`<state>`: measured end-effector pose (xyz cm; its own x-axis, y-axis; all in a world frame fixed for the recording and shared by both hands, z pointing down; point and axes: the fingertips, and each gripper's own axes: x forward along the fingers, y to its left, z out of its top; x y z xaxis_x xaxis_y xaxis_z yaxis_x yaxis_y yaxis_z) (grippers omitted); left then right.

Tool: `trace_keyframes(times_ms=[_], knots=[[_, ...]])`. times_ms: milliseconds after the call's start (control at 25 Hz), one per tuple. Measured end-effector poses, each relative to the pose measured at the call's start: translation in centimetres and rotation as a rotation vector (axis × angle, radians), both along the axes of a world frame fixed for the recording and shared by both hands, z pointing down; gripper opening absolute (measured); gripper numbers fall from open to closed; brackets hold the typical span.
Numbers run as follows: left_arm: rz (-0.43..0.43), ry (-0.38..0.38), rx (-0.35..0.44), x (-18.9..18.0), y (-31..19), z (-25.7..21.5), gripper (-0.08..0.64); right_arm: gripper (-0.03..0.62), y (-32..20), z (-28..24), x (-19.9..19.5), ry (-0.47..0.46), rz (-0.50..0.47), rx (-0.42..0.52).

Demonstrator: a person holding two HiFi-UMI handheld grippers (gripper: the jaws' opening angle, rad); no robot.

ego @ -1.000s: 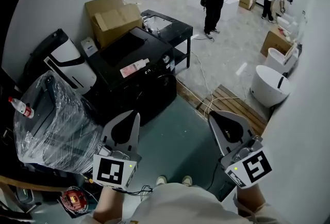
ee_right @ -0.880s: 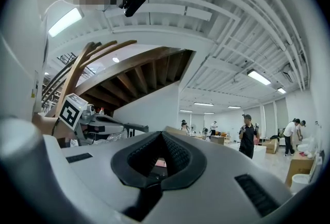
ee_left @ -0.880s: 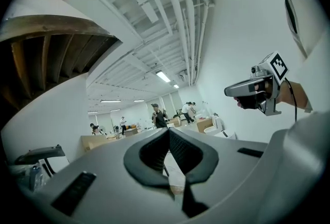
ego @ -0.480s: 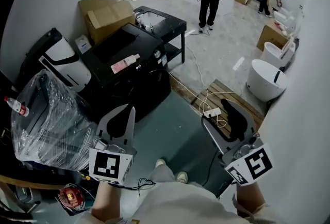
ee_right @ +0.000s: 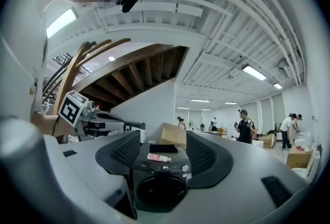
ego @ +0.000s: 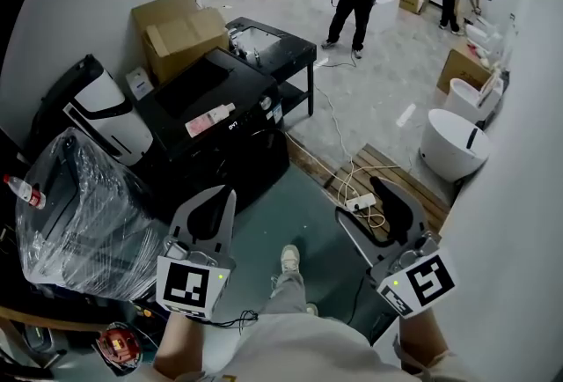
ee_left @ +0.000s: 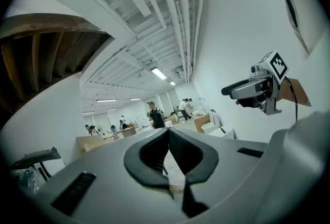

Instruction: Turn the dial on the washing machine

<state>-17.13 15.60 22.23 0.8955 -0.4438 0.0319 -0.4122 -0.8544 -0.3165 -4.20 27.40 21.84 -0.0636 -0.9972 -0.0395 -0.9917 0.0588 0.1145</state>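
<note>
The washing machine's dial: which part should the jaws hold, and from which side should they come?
Grip the dial by its round rim, coming straight at the washing machine's front: it is a small round knob facing forward on the panel above the door. The right gripper, jaws opening with nothing between them, faces that front, so it seems better placed.

The washing machine (ego: 230, 129) is black all over, and its dial (ee_right: 185, 168) is pale silver. The bottle (ego: 209, 119) on its lid is pink and white. The cardboard boxes (ego: 180, 30) are plain brown, the floor (ego: 308, 226) by the machine is dull teal, and the round tub (ego: 453, 143) is white.
</note>
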Motion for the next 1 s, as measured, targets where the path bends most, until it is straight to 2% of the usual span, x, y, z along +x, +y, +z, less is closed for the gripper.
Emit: trace_keyframes(times_ms=[320,600,800,1000], knots=[[0.058,-0.012,-0.014,4.1,-4.5,0.7,0.018,0.285,-6.1,2.2,2.4,0.002,-0.006,-0.067],[0.027,-0.044,-0.058,7.1,-13.2,2.7,0.018,0.286,-14.5,4.4,5.5,-0.009,-0.027,-0.136],[0.03,-0.088,-0.075,9.6,-19.6,4.5,0.018,0.286,-21.6,6.4,7.6,-0.013,-0.063,-0.218],[0.042,-0.135,-0.091,11.5,-25.7,6.7,0.018,0.286,-28.4,7.9,9.6,-0.023,-0.061,-0.25]])
